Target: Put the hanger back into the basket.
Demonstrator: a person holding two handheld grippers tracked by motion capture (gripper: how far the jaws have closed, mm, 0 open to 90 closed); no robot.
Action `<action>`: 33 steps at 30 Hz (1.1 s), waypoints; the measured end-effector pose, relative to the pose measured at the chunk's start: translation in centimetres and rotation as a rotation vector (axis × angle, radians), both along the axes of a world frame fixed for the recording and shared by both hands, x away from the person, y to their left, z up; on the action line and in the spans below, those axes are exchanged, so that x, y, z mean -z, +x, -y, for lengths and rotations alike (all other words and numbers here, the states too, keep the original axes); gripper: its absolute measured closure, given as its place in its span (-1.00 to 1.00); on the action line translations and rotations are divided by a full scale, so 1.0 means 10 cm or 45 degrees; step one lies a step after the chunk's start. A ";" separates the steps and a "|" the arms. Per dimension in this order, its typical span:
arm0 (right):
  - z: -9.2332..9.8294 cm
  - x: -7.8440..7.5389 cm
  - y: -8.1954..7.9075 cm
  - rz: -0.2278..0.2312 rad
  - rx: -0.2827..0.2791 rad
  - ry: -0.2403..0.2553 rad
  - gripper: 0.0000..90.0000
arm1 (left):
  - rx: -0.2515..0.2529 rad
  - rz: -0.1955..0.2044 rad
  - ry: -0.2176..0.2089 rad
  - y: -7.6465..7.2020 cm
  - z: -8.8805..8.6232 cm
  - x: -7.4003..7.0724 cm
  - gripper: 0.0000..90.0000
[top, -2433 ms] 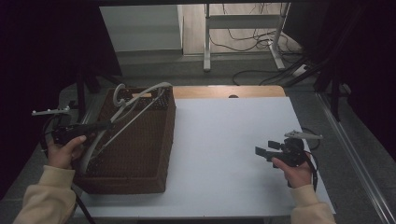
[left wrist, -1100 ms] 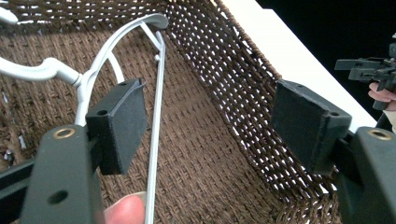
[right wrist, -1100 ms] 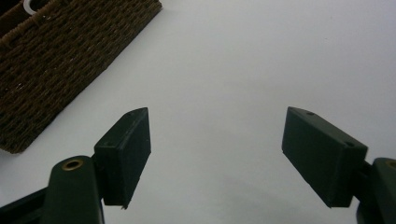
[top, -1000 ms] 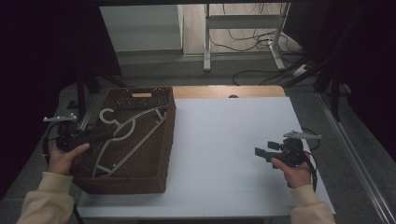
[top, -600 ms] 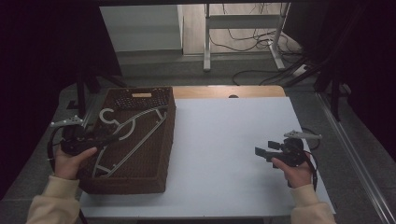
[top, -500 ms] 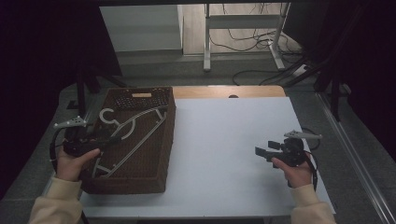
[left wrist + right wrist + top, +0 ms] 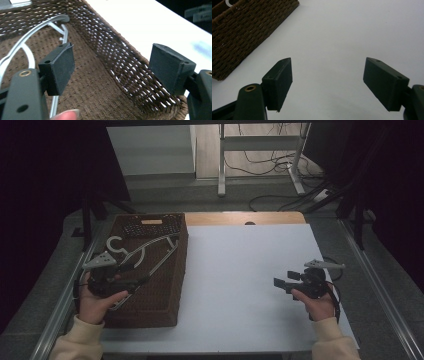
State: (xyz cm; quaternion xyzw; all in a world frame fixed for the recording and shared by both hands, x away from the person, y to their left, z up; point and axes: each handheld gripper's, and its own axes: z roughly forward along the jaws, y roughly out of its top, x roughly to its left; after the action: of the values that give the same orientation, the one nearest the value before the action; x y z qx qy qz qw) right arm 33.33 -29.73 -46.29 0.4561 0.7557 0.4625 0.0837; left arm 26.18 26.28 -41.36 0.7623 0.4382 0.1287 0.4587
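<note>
So: white hanger [image 7: 142, 251] lies inside the brown wicker basket [image 7: 172, 285], left of centre in the high view. Hook end sits toward the basket's upper left corner, body runs diagonally down to the lower left. In the left gripper view the hanger [image 7: 32, 30] curves across the upper left of the frame, flat on the woven floor of the basket [image 7: 120, 57].

Left tongs [image 7: 131, 279] sit over the basket's lower left part, held by the left hand [image 7: 95, 300]. Jaws have just been opening and stand wide; nothing between them. Left gripper view confirms: left tongs [image 7: 111, 67] frame bare weave and the basket's inner wall, hanger off to the left of the left pad, not touching either pad. A fingertip [image 7: 66, 115] shows at the bottom edge of that view.

Right tongs [image 7: 281, 282] are well apart from the basket, at the lower right of the high view, held by the right hand [image 7: 315, 302] above the white table [image 7: 240, 270]. Jaws wide, empty. Right gripper view: right tongs [image 7: 328, 82] look onto bare table surface [image 7: 342, 37], basket's outer wall [image 7: 242, 32] in the upper left corner of the frame.

Basket stands on the table's left end, its right wall just beside the open white area. Cream sleeves [image 7: 75, 342] enter from the bottom edge.
</note>
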 end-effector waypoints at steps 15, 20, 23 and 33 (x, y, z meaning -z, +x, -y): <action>0.10 -0.05 -0.01 0.043 -0.011 0.000 -0.48 | 0.012 0.013 0.065 -0.08 0.22 0.17 -0.55; 0.07 -0.05 -0.03 0.079 -0.042 -0.042 -0.53 | 0.001 -0.010 0.072 -0.05 0.22 0.26 -0.55; 0.06 -0.05 -0.04 0.104 -0.055 -0.069 -0.55 | 0.000 -0.013 0.071 -0.04 0.22 0.26 -0.55; 0.08 -0.05 -0.04 0.114 -0.054 -0.076 -0.56 | -0.012 0.001 0.064 -0.05 0.18 0.23 -0.55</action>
State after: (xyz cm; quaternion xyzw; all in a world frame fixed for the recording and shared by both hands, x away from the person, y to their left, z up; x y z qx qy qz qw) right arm 32.93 -30.49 -45.76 0.4163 0.7740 0.4615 0.1210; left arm 25.64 24.44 -43.66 0.7714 0.4381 0.1421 0.4391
